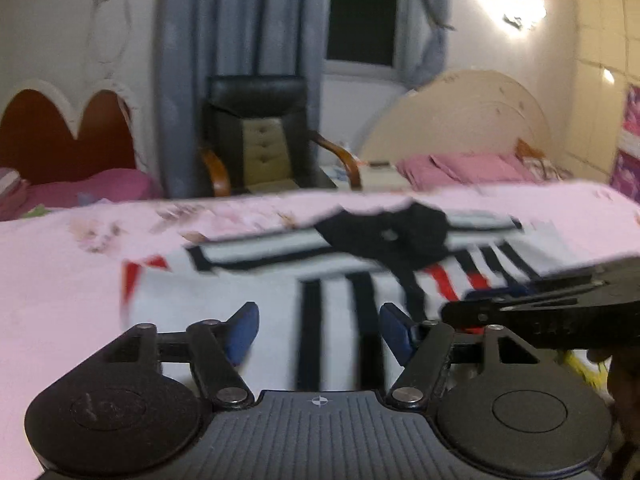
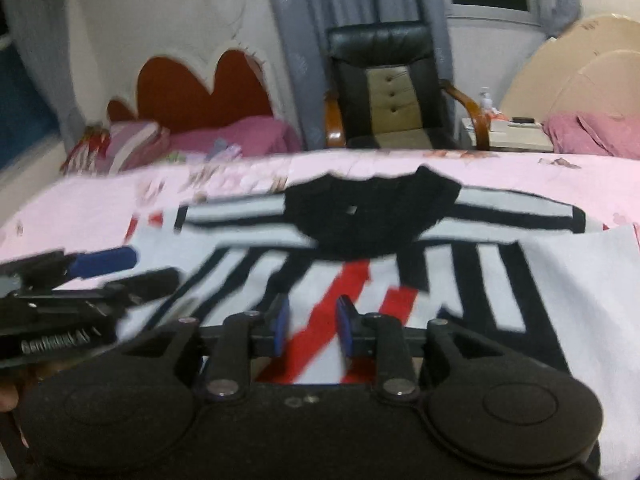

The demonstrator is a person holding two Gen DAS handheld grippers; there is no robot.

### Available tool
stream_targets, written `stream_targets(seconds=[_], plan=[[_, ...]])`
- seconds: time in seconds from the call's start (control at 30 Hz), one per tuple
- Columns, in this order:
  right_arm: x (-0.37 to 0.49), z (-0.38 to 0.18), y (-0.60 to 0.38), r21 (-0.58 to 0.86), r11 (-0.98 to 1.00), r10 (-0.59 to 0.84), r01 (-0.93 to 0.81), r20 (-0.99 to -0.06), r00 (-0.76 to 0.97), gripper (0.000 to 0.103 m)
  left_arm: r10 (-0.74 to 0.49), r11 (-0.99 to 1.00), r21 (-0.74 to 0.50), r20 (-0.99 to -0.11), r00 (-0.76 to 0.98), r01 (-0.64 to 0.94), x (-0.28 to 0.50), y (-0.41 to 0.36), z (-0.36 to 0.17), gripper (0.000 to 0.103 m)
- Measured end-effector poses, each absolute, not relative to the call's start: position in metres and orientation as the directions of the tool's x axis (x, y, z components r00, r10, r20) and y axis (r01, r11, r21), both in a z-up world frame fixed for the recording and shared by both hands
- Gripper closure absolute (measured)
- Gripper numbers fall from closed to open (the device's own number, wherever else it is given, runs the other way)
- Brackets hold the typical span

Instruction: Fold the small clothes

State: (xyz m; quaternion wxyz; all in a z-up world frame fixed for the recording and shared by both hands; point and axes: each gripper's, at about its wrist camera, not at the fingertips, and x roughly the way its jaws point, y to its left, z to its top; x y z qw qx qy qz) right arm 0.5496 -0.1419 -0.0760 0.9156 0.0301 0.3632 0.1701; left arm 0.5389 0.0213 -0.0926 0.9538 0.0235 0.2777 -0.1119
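Note:
A small white shirt point(image 1: 248, 280) with black and red stripes and a black collar point(image 1: 392, 236) lies spread on the pink sheet; it also shows in the right wrist view point(image 2: 560, 280). My left gripper point(image 1: 316, 332) hovers over the shirt's near hem, jaws wide apart and empty. My right gripper point(image 2: 310, 322) is over the red stripes, jaws partly open with nothing between them. The right gripper shows side-on in the left wrist view point(image 1: 492, 300). The left gripper shows side-on in the right wrist view point(image 2: 120, 268).
The pink sheet point(image 1: 60, 288) covers the bed. Beyond its far edge stand a black office chair point(image 1: 256, 132), grey curtains point(image 1: 236, 20), a red headboard point(image 1: 60, 132) and a second bed with pink bedding point(image 1: 472, 168). A small bedside table point(image 2: 516, 136) stands right of the chair.

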Motion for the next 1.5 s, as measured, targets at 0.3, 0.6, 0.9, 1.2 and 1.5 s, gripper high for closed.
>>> stream_targets(seconds=[0.3,0.6,0.9,1.2,1.5], plan=[[0.510,-0.082,-0.228,0.009,0.990,0.113,-0.144,-0.667,0.737,0.077,-0.013,0.993,0.085,-0.583,0.812,0.077,0.517,0.068,-0.108,0.038],[0.497,-0.075,-0.208,0.046,0.977,0.187,-0.208,-0.655,0.733,0.074,-0.099,0.985,0.056,-0.598,0.795,0.164,0.518,0.005,-0.110,0.037],[0.499,-0.085,-0.228,0.015,0.978,0.163,-0.208,-0.673,0.721,0.067,-0.022,0.990,0.094,-0.614,0.789,0.102,0.507,0.002,-0.114,0.029],[0.478,-0.067,-0.260,0.158,0.960,0.277,-0.231,-0.662,0.697,0.065,0.034,0.995,0.097,-0.643,0.765,0.038,0.445,0.021,-0.091,0.029],[0.396,-0.061,-0.317,0.251,0.955,0.288,-0.156,-0.680,0.675,0.064,0.073,0.995,0.105,-0.691,0.719,-0.001,0.336,0.050,-0.107,0.029]])
